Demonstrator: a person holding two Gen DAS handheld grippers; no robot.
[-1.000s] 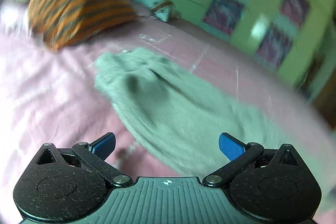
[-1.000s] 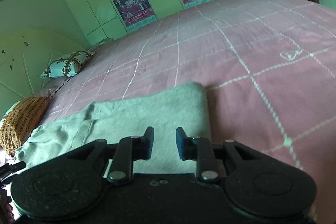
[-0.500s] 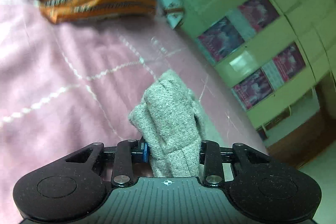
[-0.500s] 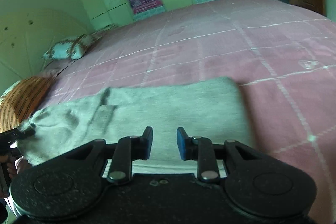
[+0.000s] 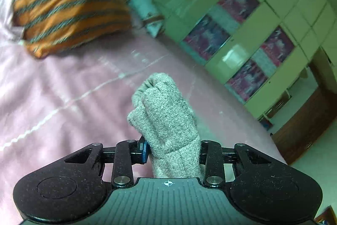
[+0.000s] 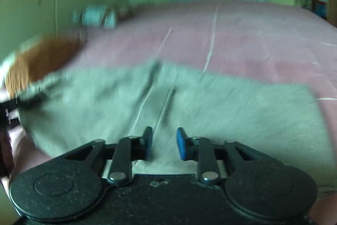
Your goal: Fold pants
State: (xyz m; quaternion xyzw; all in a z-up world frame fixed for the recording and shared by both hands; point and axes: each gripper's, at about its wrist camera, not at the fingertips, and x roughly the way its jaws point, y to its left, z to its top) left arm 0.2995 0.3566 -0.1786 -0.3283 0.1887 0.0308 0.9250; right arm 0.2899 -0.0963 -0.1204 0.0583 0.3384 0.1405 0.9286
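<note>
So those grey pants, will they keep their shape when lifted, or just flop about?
Probably flop. The grey pants bunch into soft folds where the left tongs pinch them, so they look limp rather than stiff. Spread on the pink bedspread, they sag and crease, so the loose end would likely trail. The knit looks grippy, unlikely to slip.

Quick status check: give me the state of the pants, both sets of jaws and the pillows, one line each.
Pants: spread across the pink bedspread, one end bunched and lifted.
Left gripper: jaws shut on the bunched pants.
Right gripper: jaws slightly apart over the pants, nothing visibly pinched.
Orange striped pillow: lying at the head of the bed.
Patterned pillow: lying beside the orange one.
</note>
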